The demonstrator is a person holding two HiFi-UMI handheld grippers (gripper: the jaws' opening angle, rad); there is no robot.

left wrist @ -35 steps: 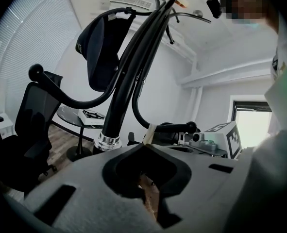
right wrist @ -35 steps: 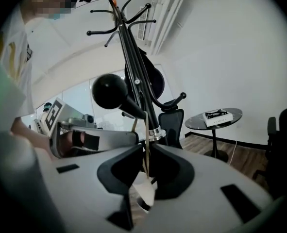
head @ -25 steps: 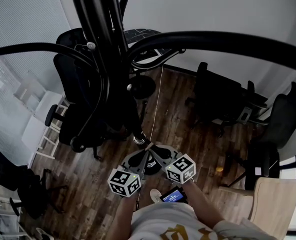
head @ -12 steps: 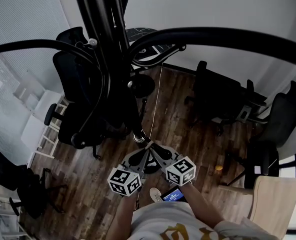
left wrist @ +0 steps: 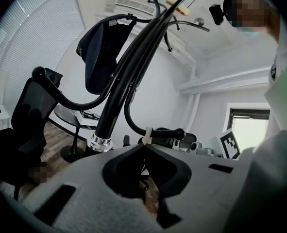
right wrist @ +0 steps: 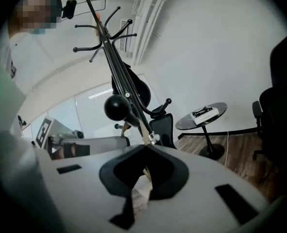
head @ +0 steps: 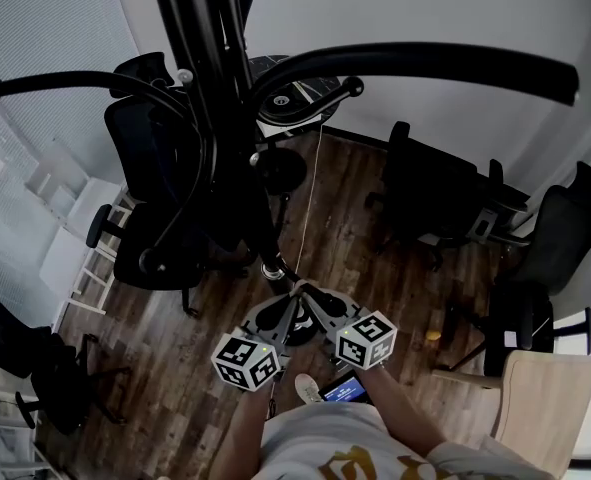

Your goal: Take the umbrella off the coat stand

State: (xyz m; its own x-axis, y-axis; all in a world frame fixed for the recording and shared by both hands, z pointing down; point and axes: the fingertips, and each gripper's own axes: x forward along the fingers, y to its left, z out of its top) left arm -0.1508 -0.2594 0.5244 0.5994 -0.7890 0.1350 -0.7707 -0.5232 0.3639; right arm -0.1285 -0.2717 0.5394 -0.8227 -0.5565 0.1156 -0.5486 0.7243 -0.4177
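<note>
Holds left tongs (left wrist: 145, 141) and right tongs (right wrist: 146, 143) pinched shut beside the coat stand (head: 225, 138), open floor (head: 360, 253) around. Cannot pick the umbrella out among black poles.

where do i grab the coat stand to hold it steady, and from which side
Grip the coat stand just above its silver collar, coming in from the person's side. That stretch of pole is straight, round and bare. The curved arms branch off higher and would likely turn in the jaws.
</note>
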